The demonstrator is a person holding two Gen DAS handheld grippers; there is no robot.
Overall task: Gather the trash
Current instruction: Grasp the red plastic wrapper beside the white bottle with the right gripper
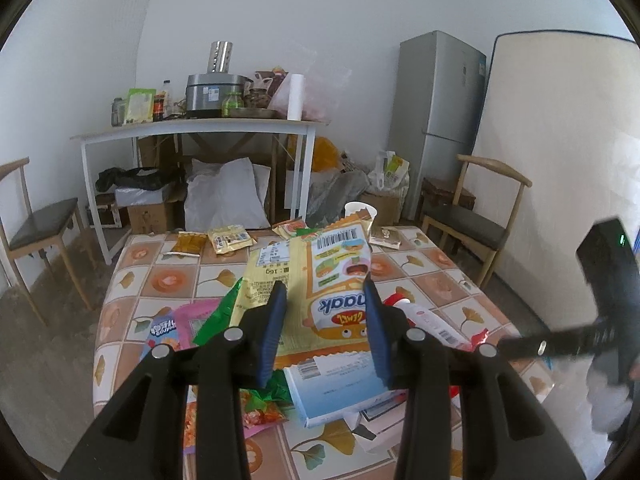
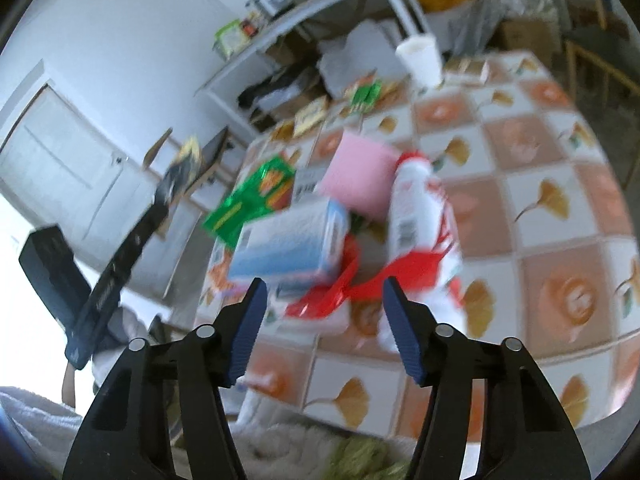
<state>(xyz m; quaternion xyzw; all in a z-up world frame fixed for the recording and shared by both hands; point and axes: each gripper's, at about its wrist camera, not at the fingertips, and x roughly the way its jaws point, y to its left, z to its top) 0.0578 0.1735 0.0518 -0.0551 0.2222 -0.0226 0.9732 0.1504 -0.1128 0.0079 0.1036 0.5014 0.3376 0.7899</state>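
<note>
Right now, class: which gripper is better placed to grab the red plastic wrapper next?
Probably the right gripper: open, aimed at the red plastic wrapper. The left gripper already holds orange and yellow snack packets.

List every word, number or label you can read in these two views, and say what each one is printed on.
"naak", upside down: orange-and-white snack wrapper between the fingers of the left hand-held gripper.
"16g", upside down: yellow wrapper beside it.
Barcode digits on the snack wrapper: too small.
Print on the blue-and-white box: too small.
Characters on the blue packet: unclear.
Right wrist view: all blurred.
</note>
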